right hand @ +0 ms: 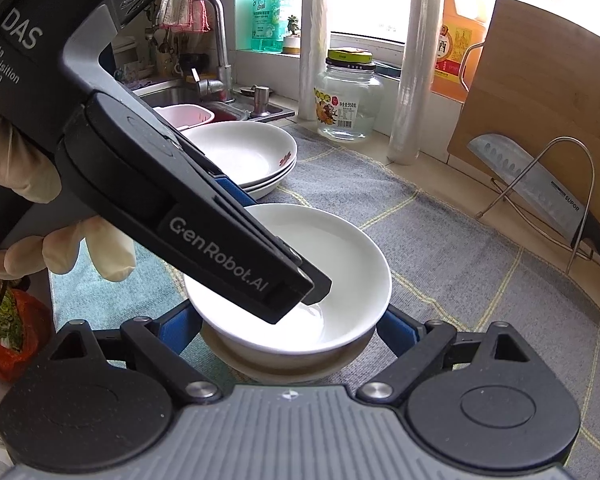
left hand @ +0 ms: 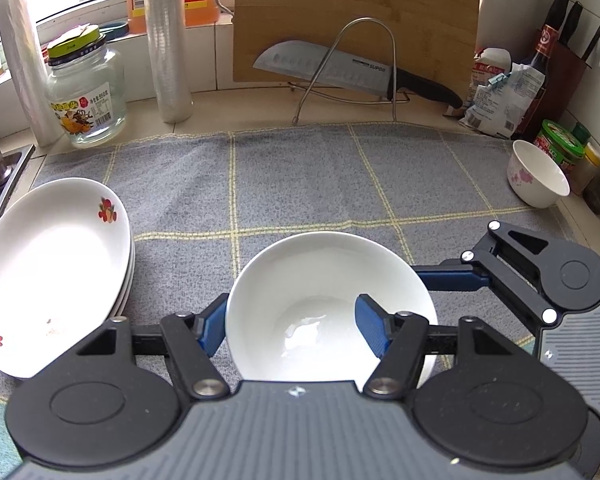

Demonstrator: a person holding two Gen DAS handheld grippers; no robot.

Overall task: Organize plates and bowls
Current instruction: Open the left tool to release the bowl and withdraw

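Observation:
A plain white bowl (left hand: 324,304) sits on the grey checked mat (left hand: 300,184). My left gripper (left hand: 292,328) straddles its near left rim, one blue finger (left hand: 374,330) inside the bowl and one outside; the jaws are wide and do not pinch it. My right gripper (right hand: 288,330) is open around the bowl's base (right hand: 300,292), its blue fingers on either side. A stack of white flowered plates (left hand: 52,268) lies at the mat's left, also in the right wrist view (right hand: 240,152). A small flowered bowl (left hand: 536,174) stands at the far right.
A knife on a wire rack (left hand: 352,72) and a cutting board (left hand: 356,16) stand at the back. A glass jar (left hand: 86,92) and film rolls (left hand: 168,40) stand back left. The sink (right hand: 188,96) is left; bottles and jars (left hand: 560,144) crowd the right.

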